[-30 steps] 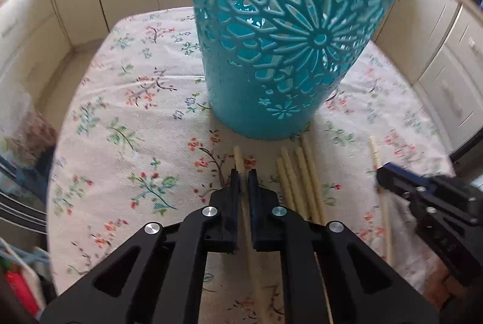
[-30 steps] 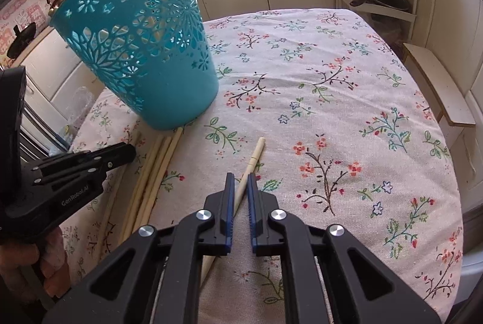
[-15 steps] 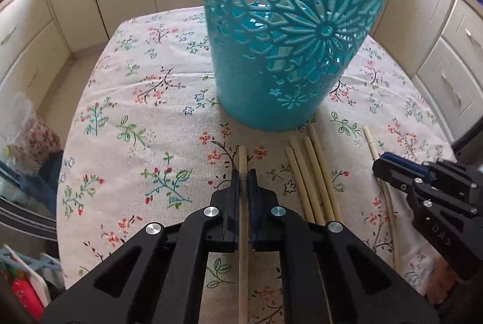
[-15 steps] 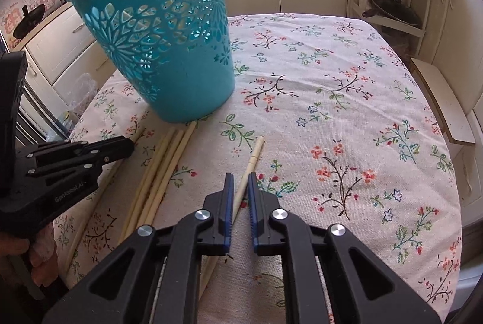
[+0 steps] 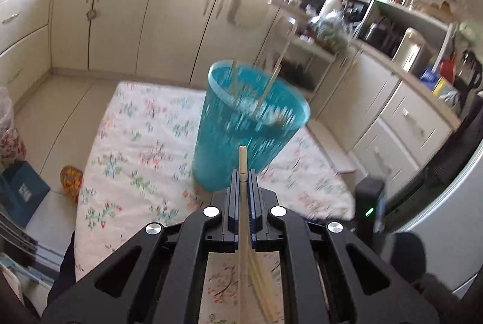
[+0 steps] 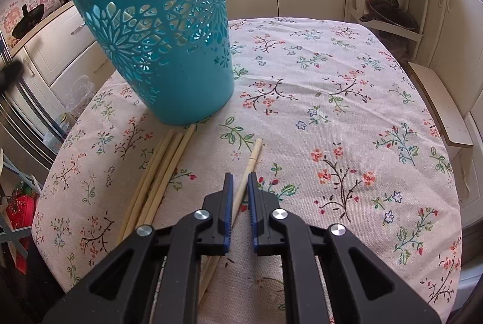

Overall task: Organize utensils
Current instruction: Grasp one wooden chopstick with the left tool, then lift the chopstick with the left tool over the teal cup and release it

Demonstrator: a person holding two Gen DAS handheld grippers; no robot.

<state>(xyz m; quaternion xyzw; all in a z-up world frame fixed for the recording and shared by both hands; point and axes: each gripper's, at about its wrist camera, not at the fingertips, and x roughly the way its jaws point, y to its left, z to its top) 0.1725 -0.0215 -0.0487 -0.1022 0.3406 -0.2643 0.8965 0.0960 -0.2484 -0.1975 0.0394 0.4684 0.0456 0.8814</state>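
Chopstick headed for the basket

Left gripper (image 5: 242, 173) pinches one chopstick (image 5: 242, 161); tip it upright over the teal basket (image 5: 250, 125) at 12 o'clock. Right gripper (image 6: 240, 182) straddles another chopstick (image 6: 252, 158), jaws slightly apart.

1. The left gripper (image 5: 243, 173) is raised well above the surface, its jaws clamped on a chopstick (image 5: 242, 203).
2. The right gripper (image 6: 240, 177) sits low over the surface, jaws parted around another chopstick (image 6: 245, 182) without pinching it.
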